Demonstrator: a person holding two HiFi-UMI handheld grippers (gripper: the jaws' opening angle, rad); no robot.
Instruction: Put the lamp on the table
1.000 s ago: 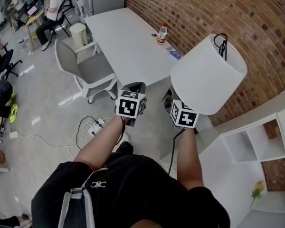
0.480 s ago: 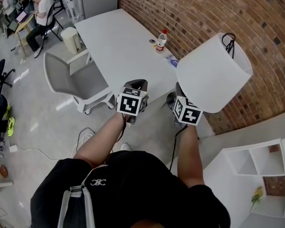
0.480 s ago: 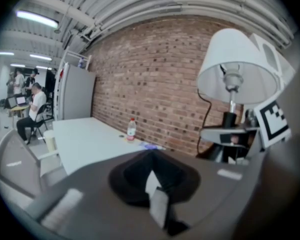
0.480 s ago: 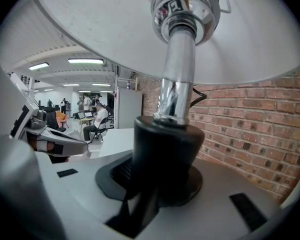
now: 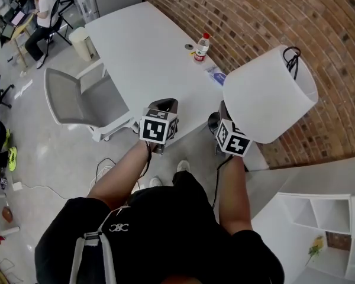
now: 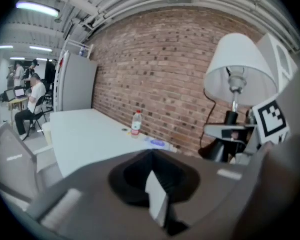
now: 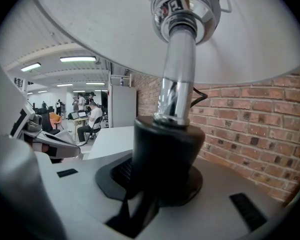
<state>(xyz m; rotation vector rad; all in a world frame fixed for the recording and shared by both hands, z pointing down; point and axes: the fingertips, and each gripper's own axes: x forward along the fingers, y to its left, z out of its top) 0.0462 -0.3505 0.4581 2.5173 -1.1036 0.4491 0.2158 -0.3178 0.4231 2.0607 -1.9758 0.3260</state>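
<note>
Right gripper view: fingers of the right gripper (image 7: 160, 184) clamp the lamp (image 7: 177, 84) by its black neck, aloft just short of the tabletop (image 5: 148, 58). It looks top-heavy with a flimsy shade, so that stiff neck suits. Left gripper (image 6: 152, 184) fingers seemingly together, empty.

The scene is viewed steeply downward from the person's head, well above the desk (image 5: 142, 52). From the left claw (image 5: 164, 107), a level look is taken across the desk toward the brick wall (image 6: 155, 69). The view from the right claw (image 5: 219, 122) is set close beneath the lamp (image 7: 177, 84), facing up its stem. Desk and wall are shared by all three views.
</note>
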